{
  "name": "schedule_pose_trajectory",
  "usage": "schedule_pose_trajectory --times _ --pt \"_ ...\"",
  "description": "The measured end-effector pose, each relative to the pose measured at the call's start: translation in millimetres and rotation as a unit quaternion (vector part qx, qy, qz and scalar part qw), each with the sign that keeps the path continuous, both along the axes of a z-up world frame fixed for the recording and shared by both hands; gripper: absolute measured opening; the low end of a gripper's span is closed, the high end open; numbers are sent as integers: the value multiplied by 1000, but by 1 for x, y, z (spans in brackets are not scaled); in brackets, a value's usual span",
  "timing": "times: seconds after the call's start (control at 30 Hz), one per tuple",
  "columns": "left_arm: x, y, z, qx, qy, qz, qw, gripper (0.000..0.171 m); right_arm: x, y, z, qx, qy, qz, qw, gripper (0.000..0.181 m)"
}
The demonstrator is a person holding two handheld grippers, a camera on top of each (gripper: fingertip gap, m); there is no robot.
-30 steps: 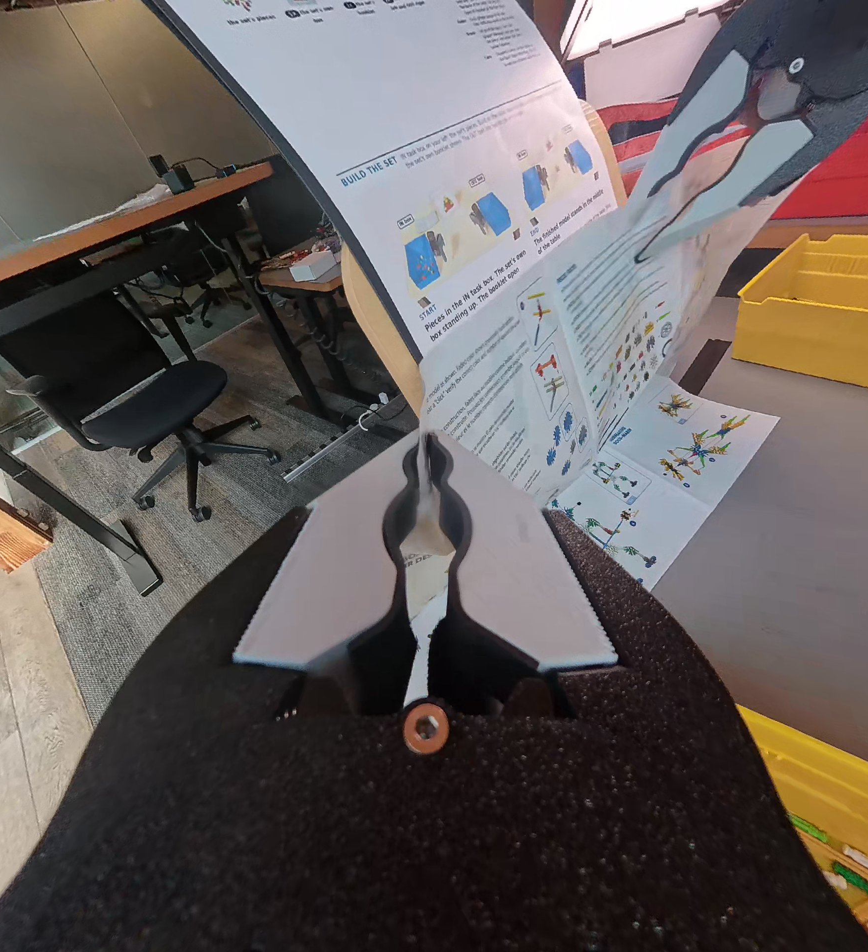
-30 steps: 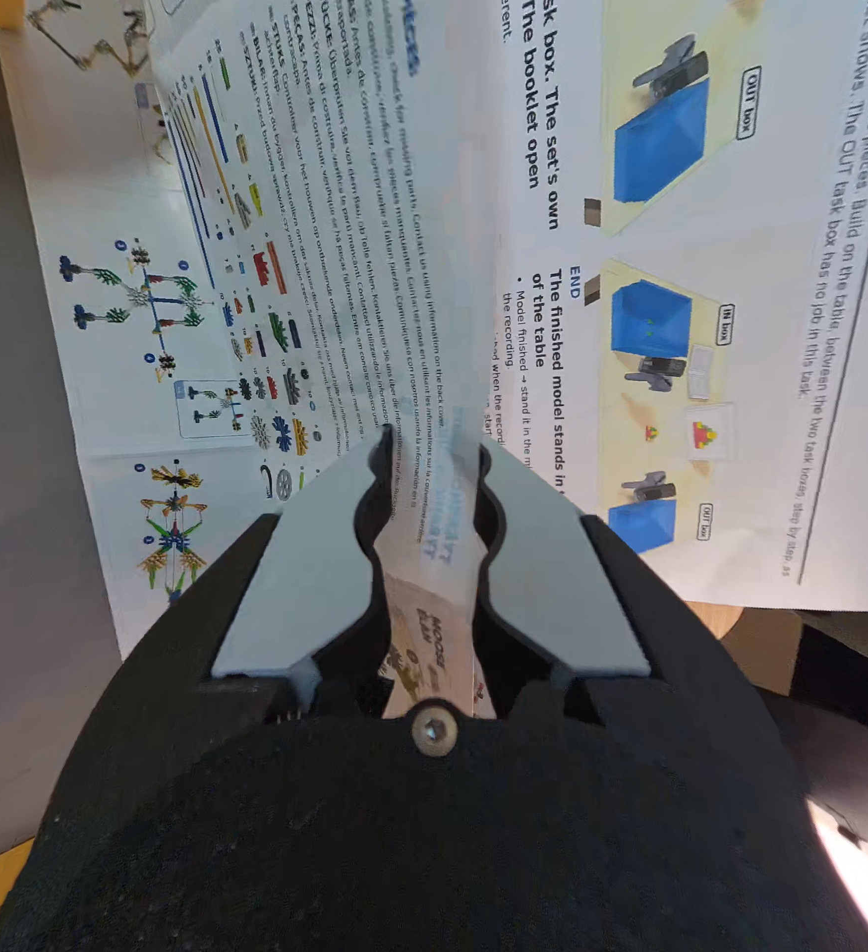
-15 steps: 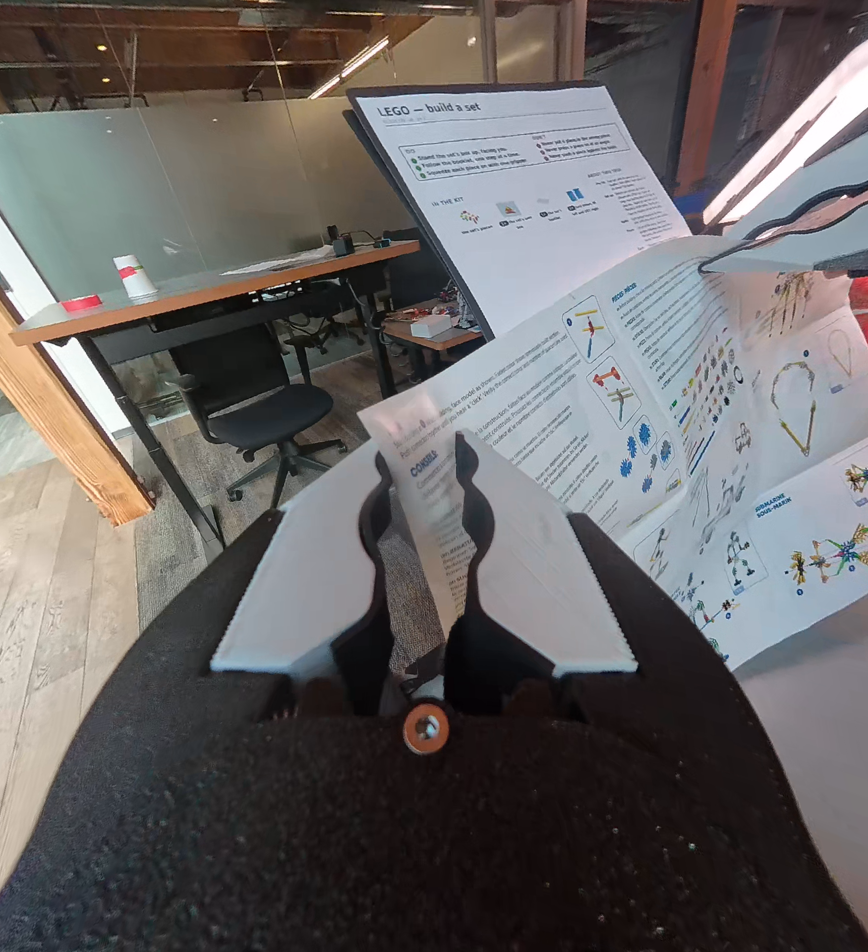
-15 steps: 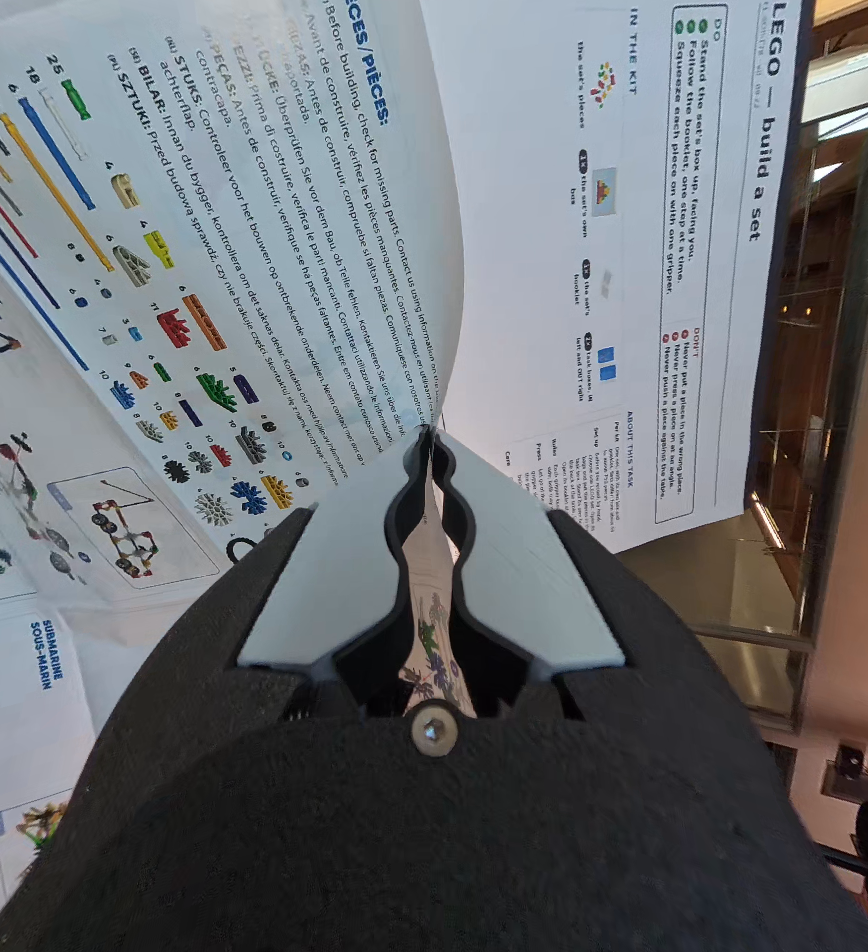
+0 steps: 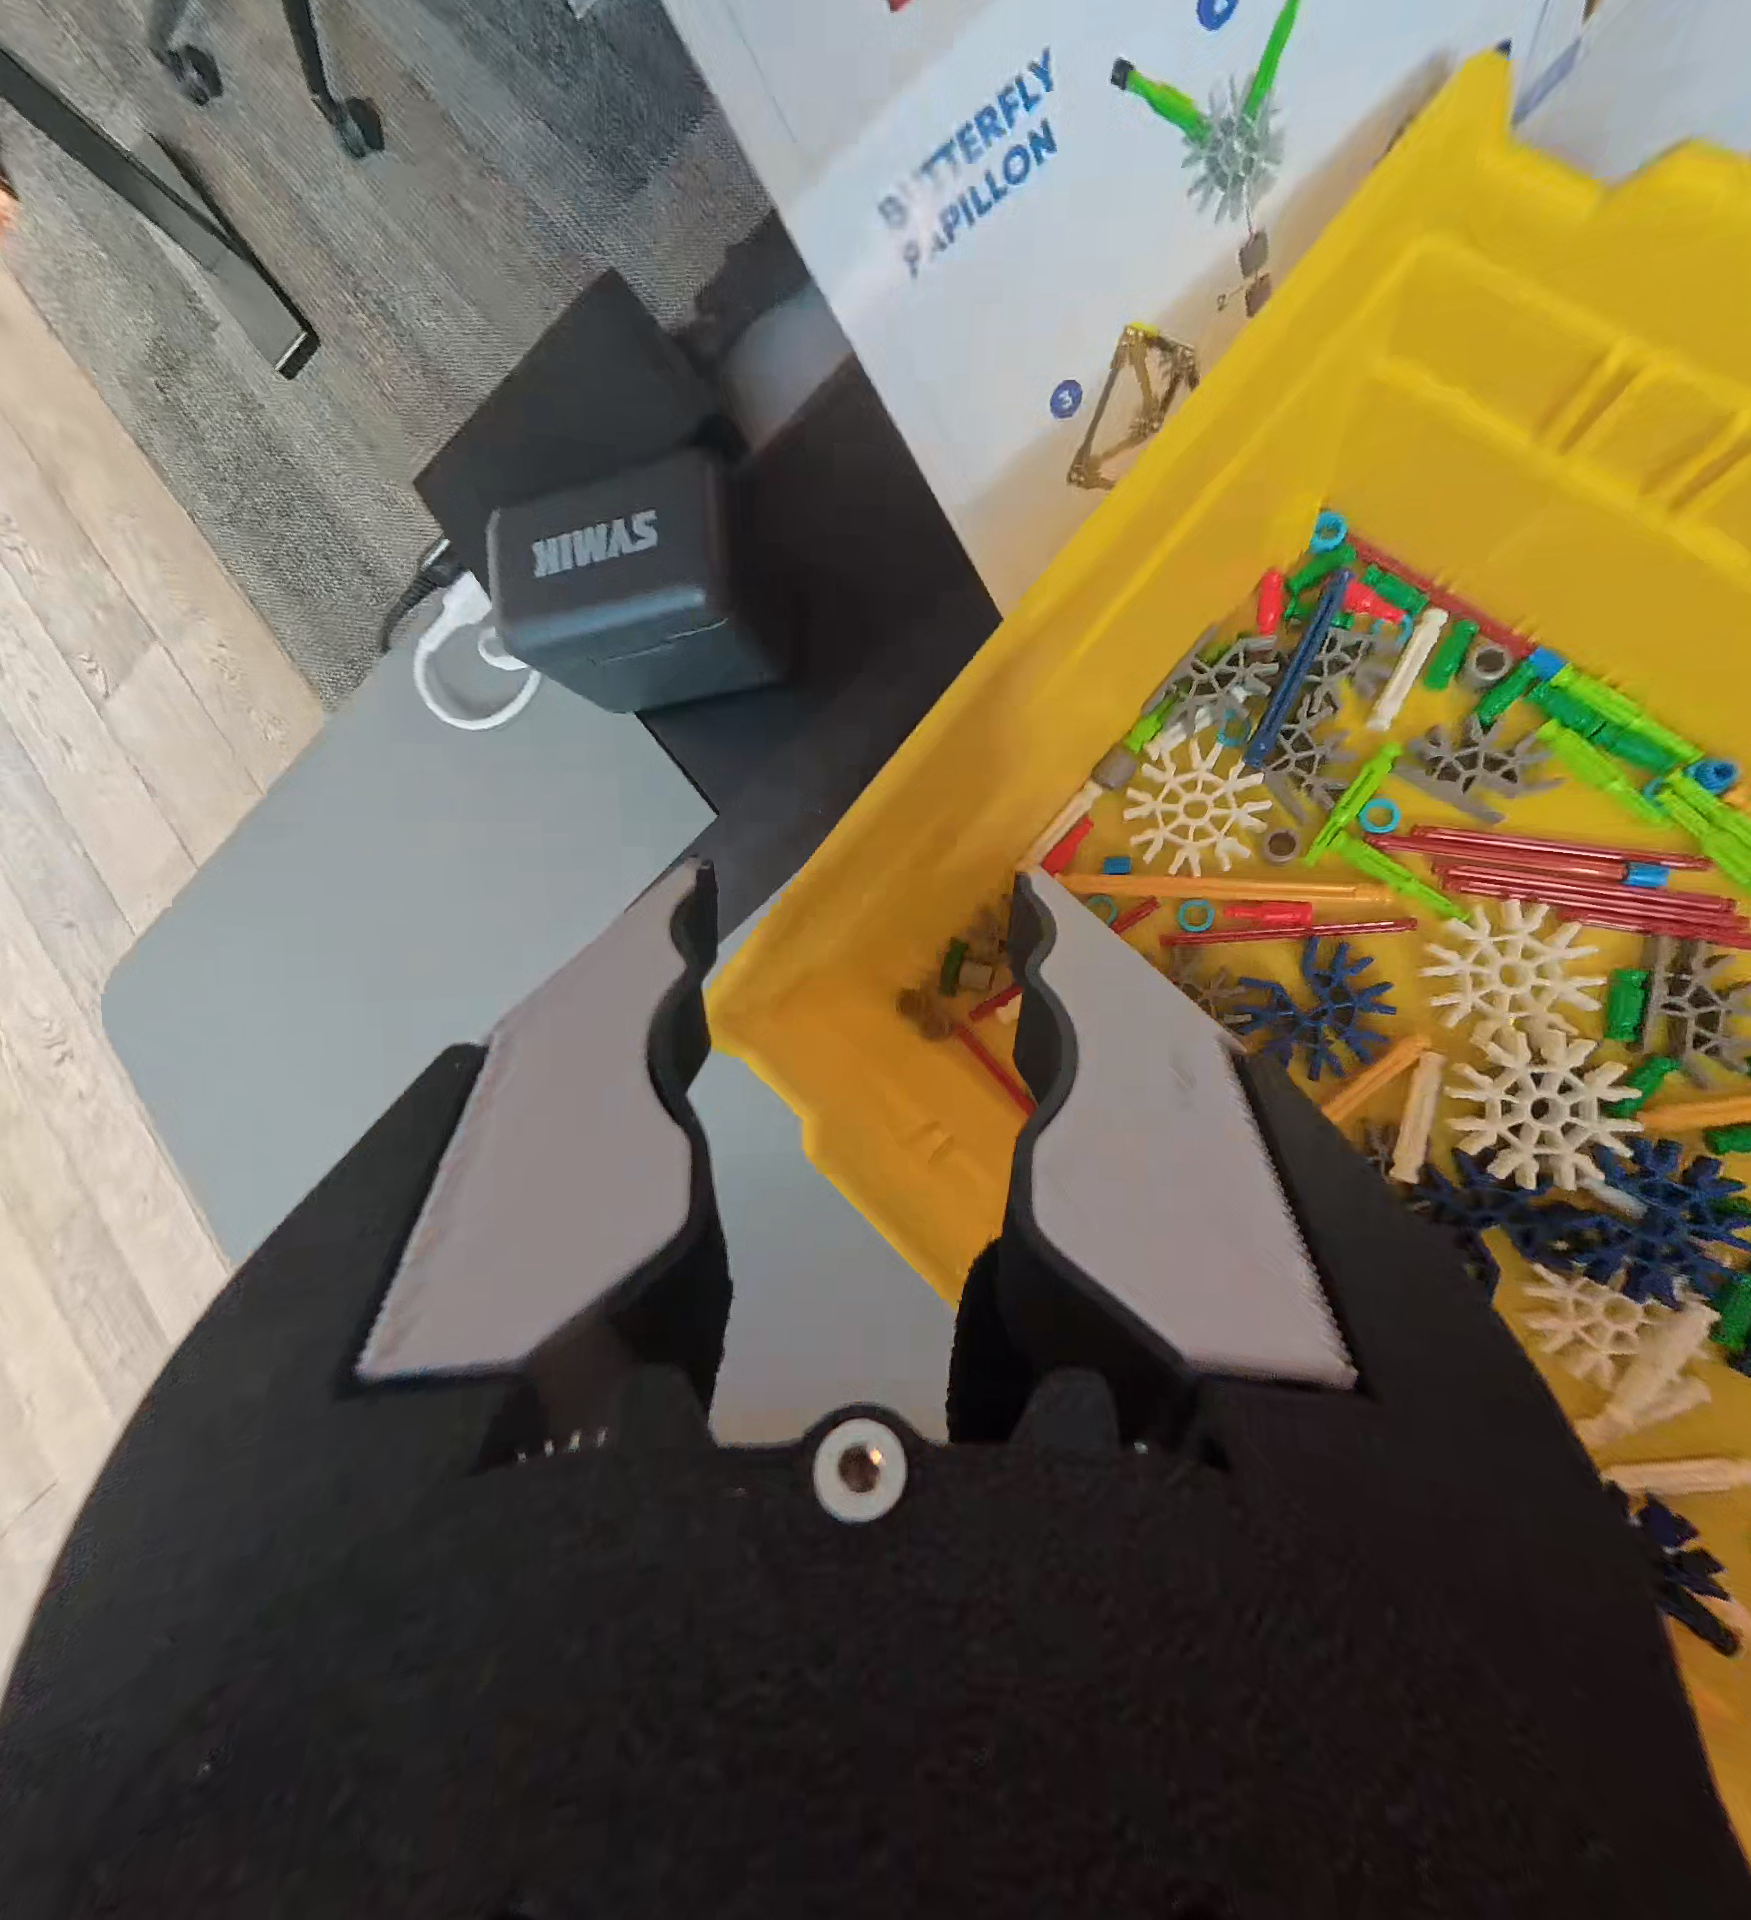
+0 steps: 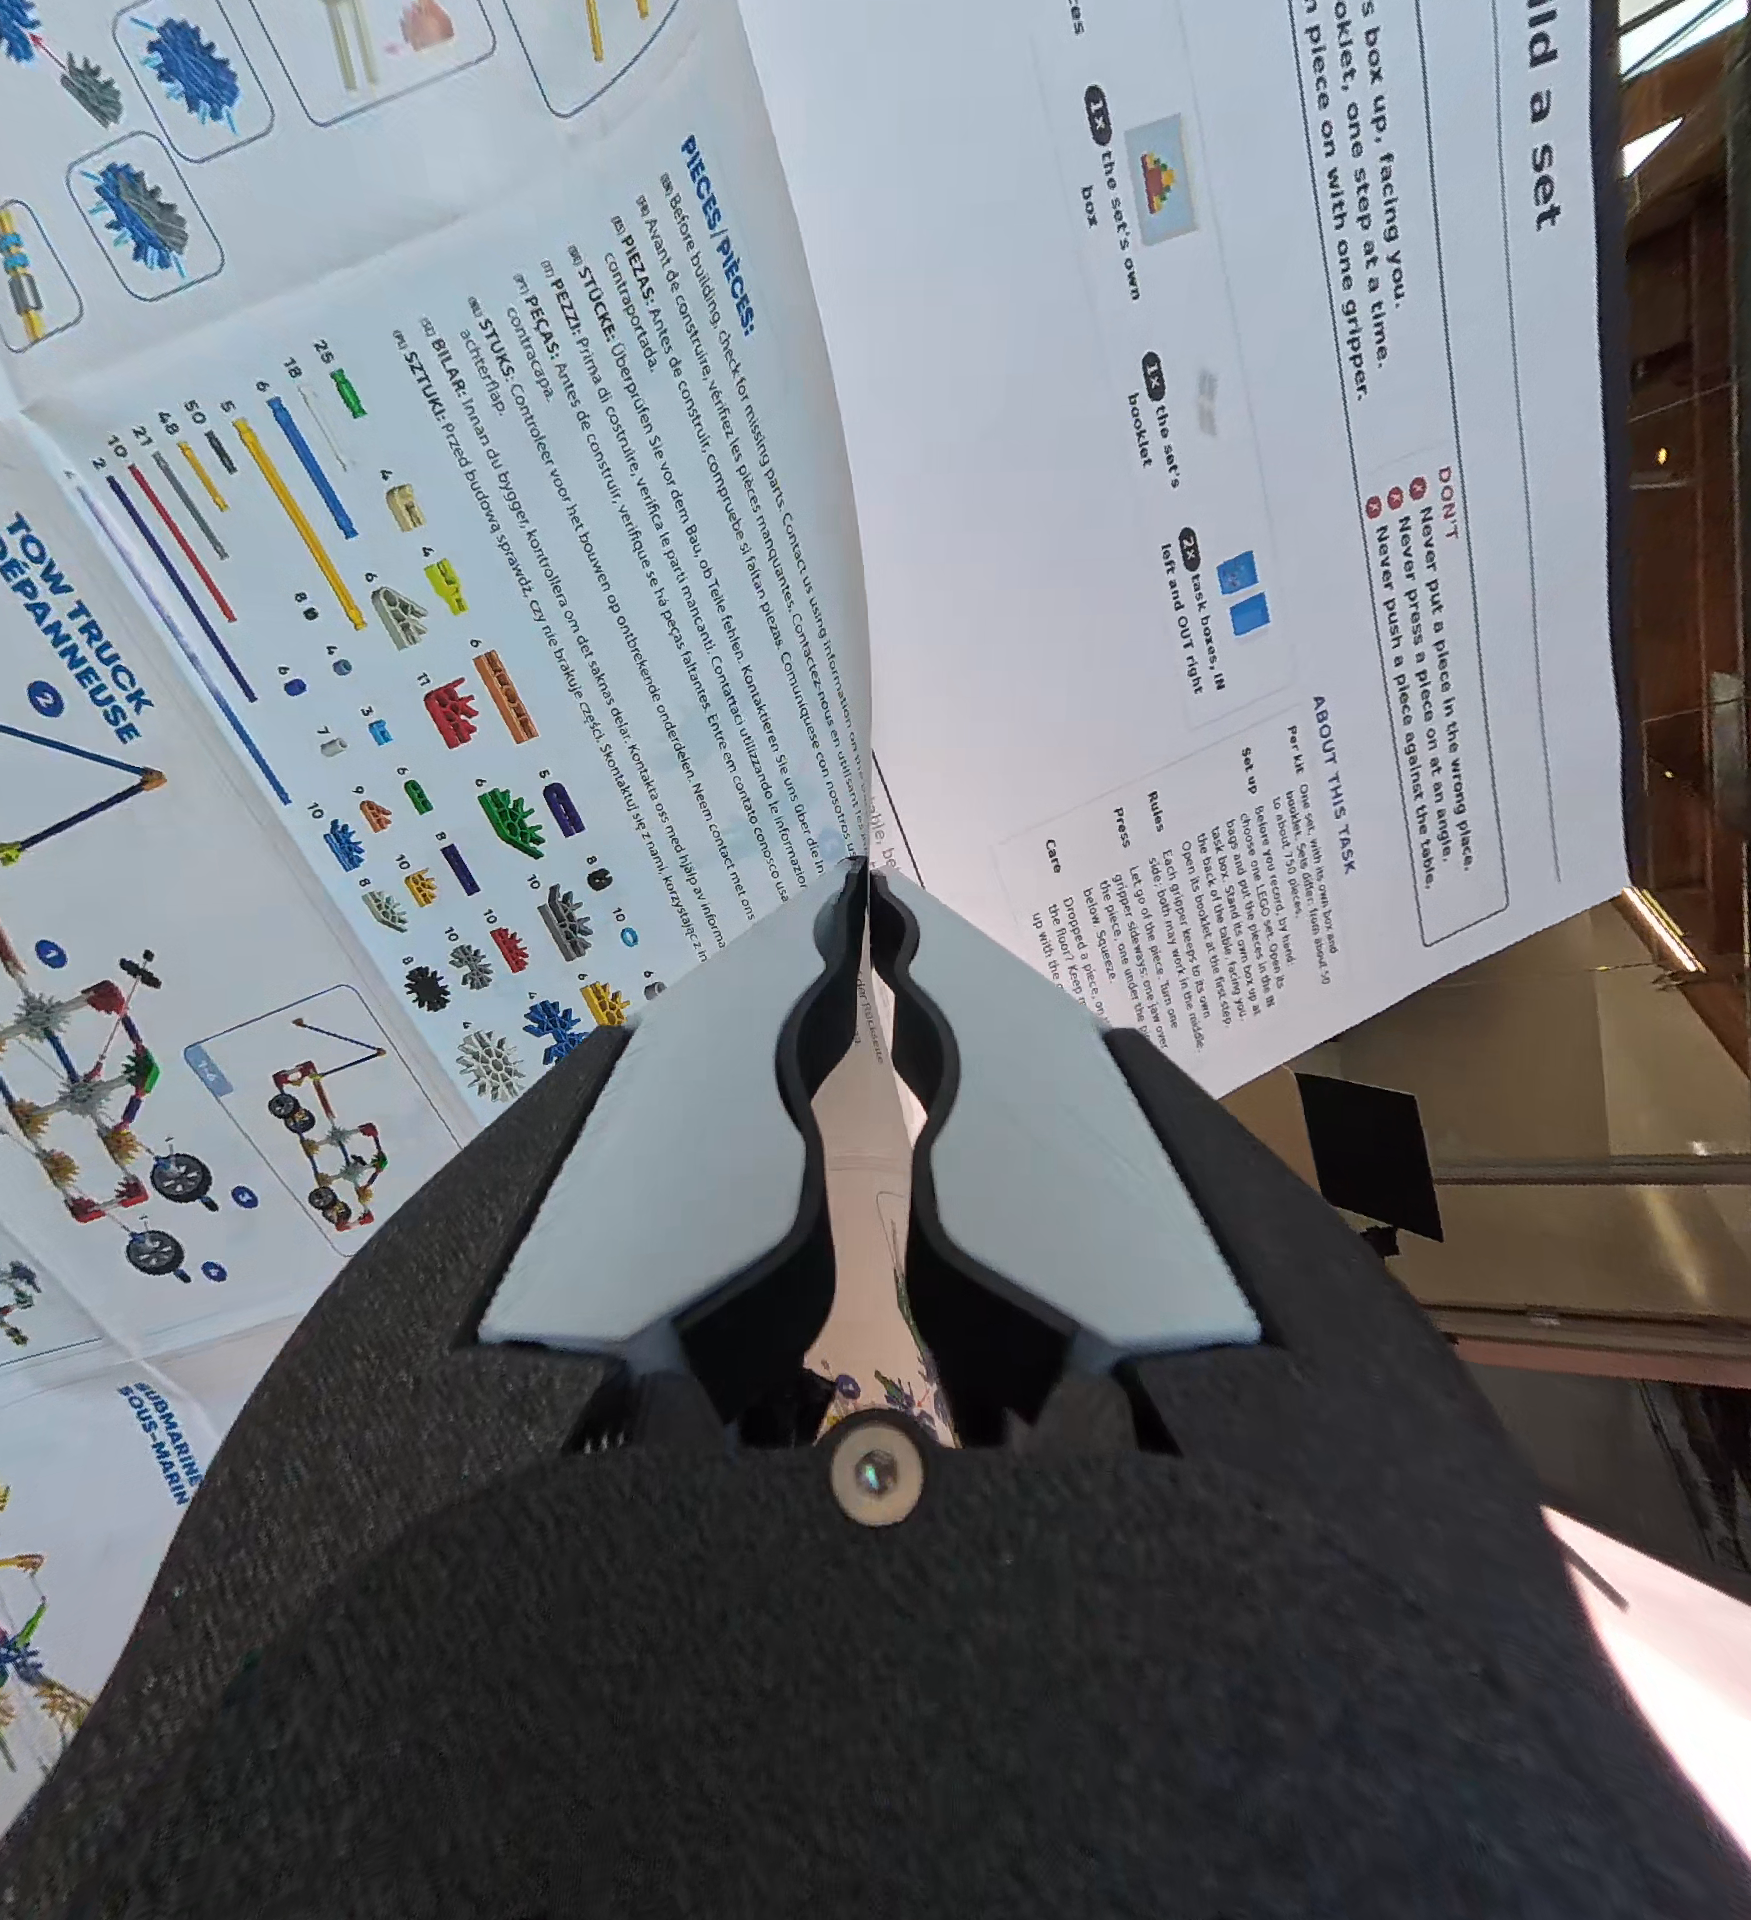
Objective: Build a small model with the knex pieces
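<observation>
L claw (image 5: 860, 894) spread, empty, over yellow bin (image 5: 871, 1049) corner nr desk (image 5: 414, 935) edge | R claw (image 6: 868, 883) pinching instr sheet (image 6: 414, 582) edge | poster (image 6: 1162, 436) behind

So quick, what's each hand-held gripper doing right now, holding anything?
Left hand-held gripper: open, empty, over the corner of the yellow bin.
Right hand-held gripper: closed on the folded instruction sheet.

The right gripper (image 6: 868, 883) pinches the edge of an unfolded instruction sheet (image 6: 351, 582), before a white poster (image 6: 1214, 436).
</observation>
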State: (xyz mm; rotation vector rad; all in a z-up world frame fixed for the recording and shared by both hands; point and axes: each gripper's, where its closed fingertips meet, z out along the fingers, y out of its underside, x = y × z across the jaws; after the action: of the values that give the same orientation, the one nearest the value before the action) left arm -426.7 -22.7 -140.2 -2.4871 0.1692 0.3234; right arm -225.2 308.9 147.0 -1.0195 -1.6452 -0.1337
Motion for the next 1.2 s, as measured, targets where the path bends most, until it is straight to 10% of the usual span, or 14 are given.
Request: schedule_pose_trajectory --times 0.37,0.87,1.2 --pt "47 68 -16 -60 29 -193 979 16 -23 -20 10 7 56 56 997 0" --pt "31 89 -5 -29 74 -135 988 26 -40 -25 3 22 101 90 991 0" --pt "70 104 70 130 9 -142 981 29 -7 -26 -7 19 89 89 992 27"
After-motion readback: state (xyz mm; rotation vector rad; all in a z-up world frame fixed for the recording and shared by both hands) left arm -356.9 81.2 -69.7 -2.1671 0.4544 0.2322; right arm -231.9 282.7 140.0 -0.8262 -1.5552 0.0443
